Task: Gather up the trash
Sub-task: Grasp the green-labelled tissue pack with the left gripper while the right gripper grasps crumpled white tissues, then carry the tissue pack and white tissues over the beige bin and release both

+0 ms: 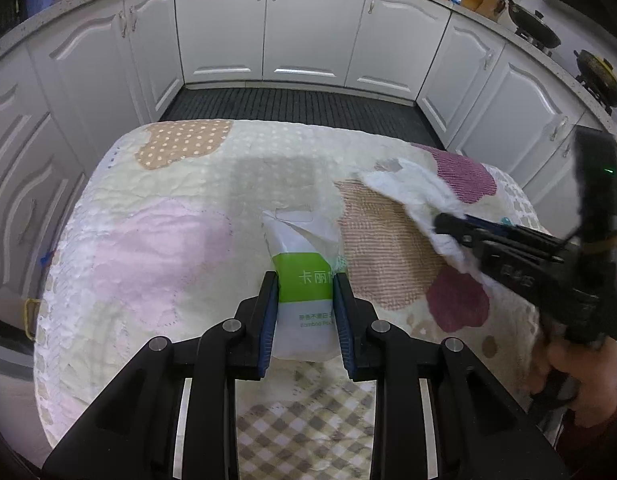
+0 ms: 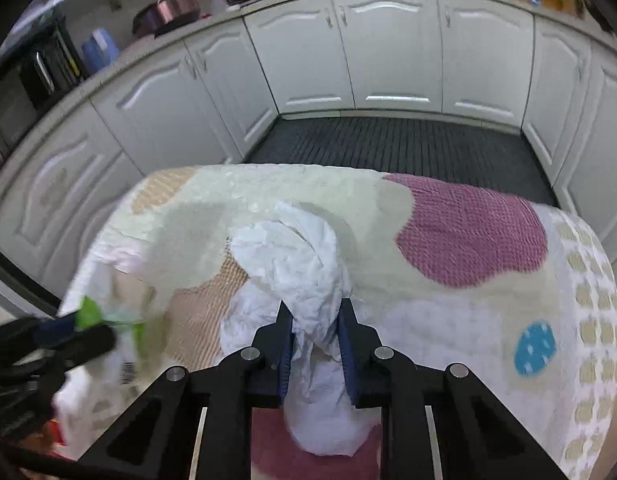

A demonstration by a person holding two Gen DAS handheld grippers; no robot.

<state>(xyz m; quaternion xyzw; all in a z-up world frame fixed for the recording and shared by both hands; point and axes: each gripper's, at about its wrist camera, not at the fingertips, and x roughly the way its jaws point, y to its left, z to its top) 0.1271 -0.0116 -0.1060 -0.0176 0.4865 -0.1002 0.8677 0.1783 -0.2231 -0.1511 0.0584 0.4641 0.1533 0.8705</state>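
Note:
My left gripper (image 1: pixel 304 284) is shut on a white tissue packet with a green band (image 1: pixel 302 284), held just over the quilted table cover (image 1: pixel 168 248). My right gripper (image 2: pixel 314 312) is shut on a crumpled white tissue (image 2: pixel 296 256) that bulges out past the fingertips. In the left wrist view the right gripper (image 1: pixel 448 226) comes in from the right with the tissue (image 1: pixel 412 192) hanging from it. In the right wrist view the left gripper (image 2: pixel 72 328) is blurred at the lower left with the green and white packet (image 2: pixel 108 320).
The table is covered by a patchwork quilt with pink, tan and purple patches (image 2: pixel 468 232). White kitchen cabinets (image 1: pixel 308 28) ring a dark floor mat (image 1: pixel 300 108) beyond the table. Pans (image 1: pixel 532 24) sit on a stove at the right; pots and a microwave (image 2: pixel 24 88) at the left.

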